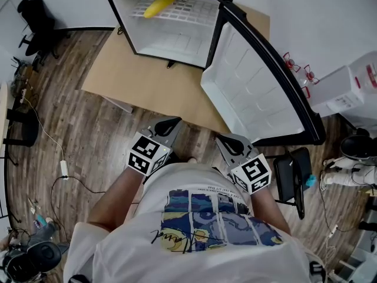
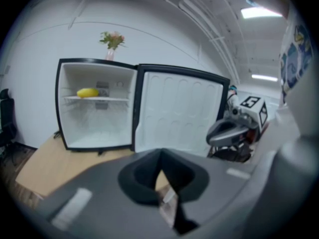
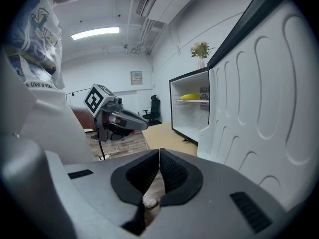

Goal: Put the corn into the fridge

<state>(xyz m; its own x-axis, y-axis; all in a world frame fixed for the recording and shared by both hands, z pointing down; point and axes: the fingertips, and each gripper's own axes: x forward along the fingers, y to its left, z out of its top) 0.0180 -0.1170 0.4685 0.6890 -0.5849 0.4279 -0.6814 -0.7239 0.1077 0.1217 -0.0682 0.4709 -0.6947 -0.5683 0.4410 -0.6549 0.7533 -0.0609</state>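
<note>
A tan board (image 1: 147, 78) lies on the wood floor (image 1: 76, 134), a black office chair (image 1: 36, 22) nearby.

Wood-plank floor (image 1: 82, 122), brown and grey, boards running on the slant in the head view. A flat tan board (image 1: 135, 84) lies directly on it, near corner pointing toward the person.

The fridge (image 1: 177, 40) stands on the board's far edge, door open, the rest of the board bare.

Inside the fridge, a white wire shelf (image 1: 191, 7) sits in the upper half. The corn (image 1: 159, 6), yellow, lies on the shelf toward its left end.

On the fridge's top, at the middle, stands a vase of flowers (image 2: 111, 43).

On the bare floor left of the board, a thin white cable (image 1: 48, 135) runs to a small white adapter (image 1: 63, 168). A black office chair (image 1: 36, 16) stands beyond the board's far left corner.
</note>
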